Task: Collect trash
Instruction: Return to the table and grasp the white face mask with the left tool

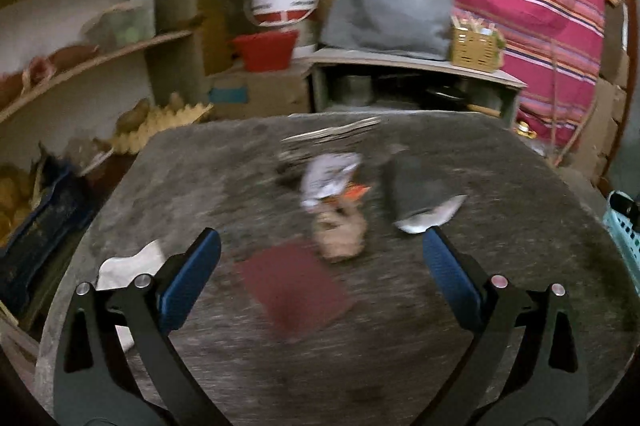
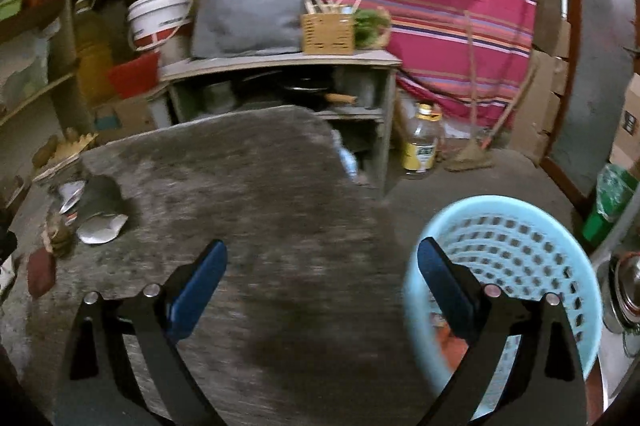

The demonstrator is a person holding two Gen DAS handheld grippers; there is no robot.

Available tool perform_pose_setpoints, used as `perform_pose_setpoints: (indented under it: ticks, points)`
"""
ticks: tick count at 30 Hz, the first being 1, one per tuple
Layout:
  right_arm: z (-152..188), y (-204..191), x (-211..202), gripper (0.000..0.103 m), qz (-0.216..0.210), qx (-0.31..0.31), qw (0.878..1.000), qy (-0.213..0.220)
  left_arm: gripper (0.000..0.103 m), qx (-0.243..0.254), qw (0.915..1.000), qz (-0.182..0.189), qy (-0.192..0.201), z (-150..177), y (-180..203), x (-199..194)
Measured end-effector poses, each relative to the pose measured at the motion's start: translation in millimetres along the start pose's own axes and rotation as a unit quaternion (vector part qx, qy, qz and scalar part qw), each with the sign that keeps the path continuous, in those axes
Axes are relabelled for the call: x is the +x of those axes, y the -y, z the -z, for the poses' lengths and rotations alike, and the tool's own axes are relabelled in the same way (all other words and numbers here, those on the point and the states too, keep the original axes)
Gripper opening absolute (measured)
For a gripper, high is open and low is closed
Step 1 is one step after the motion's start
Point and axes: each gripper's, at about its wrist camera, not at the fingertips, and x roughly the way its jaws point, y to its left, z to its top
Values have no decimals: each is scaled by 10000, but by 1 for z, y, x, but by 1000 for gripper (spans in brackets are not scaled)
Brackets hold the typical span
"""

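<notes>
In the left wrist view, the left claw (image 1: 322,246) stands wide open with nothing between its blue pads (image 1: 192,278). It hangs over a grey table (image 1: 520,266) strewn with trash. A dark red square sheet (image 1: 294,290) lies on the table directly between the fingers. Just beyond it sits a crumpled tan wad (image 1: 340,232), touching a white crumpled wrapper (image 1: 326,176) with an orange scrap. Right of these lies a dark pouch with a silver edge (image 1: 420,198), close to the right fingertip. A white paper (image 1: 128,266) shows behind the left finger. A corner of the light blue basket (image 1: 626,238) peeks in at the far right. All is blurred.

In the right wrist view, the right claw (image 2: 322,258) is also wide open and empty, over a bare stretch of the table (image 2: 260,186). The light blue basket (image 2: 520,246) sits just behind its right finger, beside the table edge, with something orange inside. The dark pouch (image 2: 100,210), tan wad (image 2: 58,234) and red sheet (image 2: 40,272) lie well apart, far left.
</notes>
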Motion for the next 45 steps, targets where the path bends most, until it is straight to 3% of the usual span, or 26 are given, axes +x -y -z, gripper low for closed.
perform_pose_setpoints:
  ticks: [11,16,25,32,36,38,45]
  points:
    - [6,-85,14,94,-350,-283,9989,-149,97,-146,9962,-849,-163,15,-88,12]
    - [7,-103,17,94,-327,-414,9984,-181,97,-298,9952,-866,-353,25,-120,16]
    - [8,-119,24,99,-462,-322,9980,-281,97,-553,9898,-806,-1035,45,-157,41]
    - [12,-136,28,99,-447,-476,9973,-345,84,-480,9867,-643,-1413,48,-157,61]
    - [15,-145,30,99,-523,-482,9965,-430,70,-504,9869,-478,-1456,48,-158,63]
    - [17,-151,30,99,-521,-554,9960,-474,66,-472,9873,-463,-1441,48,-157,62]
    - [19,-170,23,99,-701,-615,9946,-465,39,-206,9911,-480,-1226,42,-152,57]
